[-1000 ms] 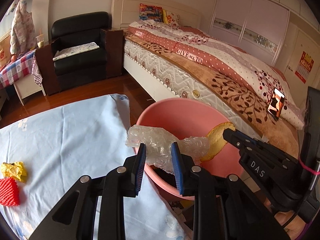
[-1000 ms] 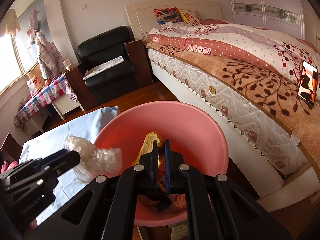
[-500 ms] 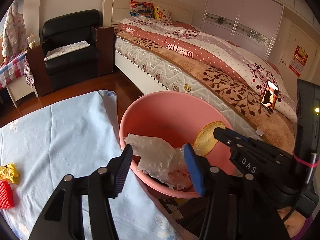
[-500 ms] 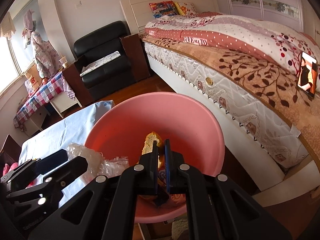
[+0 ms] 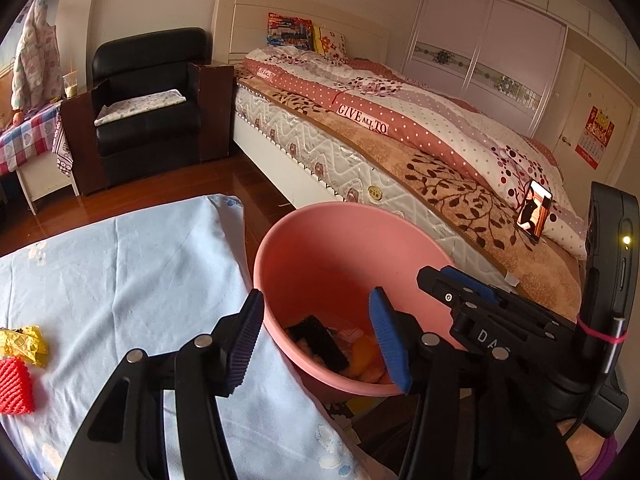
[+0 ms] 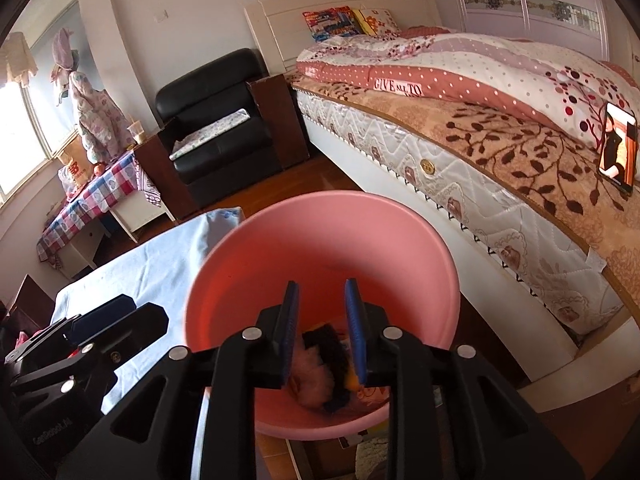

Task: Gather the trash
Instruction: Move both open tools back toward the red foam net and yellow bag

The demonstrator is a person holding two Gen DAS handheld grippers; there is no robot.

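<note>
Round pink plastic basin (image 5: 304,248), mouth upward, beside the blue-clothed table (image 5: 120,264). Left gripper (image 5: 316,340) and right gripper (image 6: 322,330) hang over it, jaws apart, empty. A black strip (image 5: 320,340) lies diagonally inside.

We see soft daylight from the window (image 6: 18,128) at far left, mild floor (image 5: 132,196) glare, dark fisheye-bent corners, and sharp focus throughout.

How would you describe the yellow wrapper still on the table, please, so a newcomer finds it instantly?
Start at the table under the light blue cloth, beside the pink basin. At its left edge lies the crumpled yellow wrapper, just above a red ribbed piece; only the wrapper is yellow and shiny.
</note>
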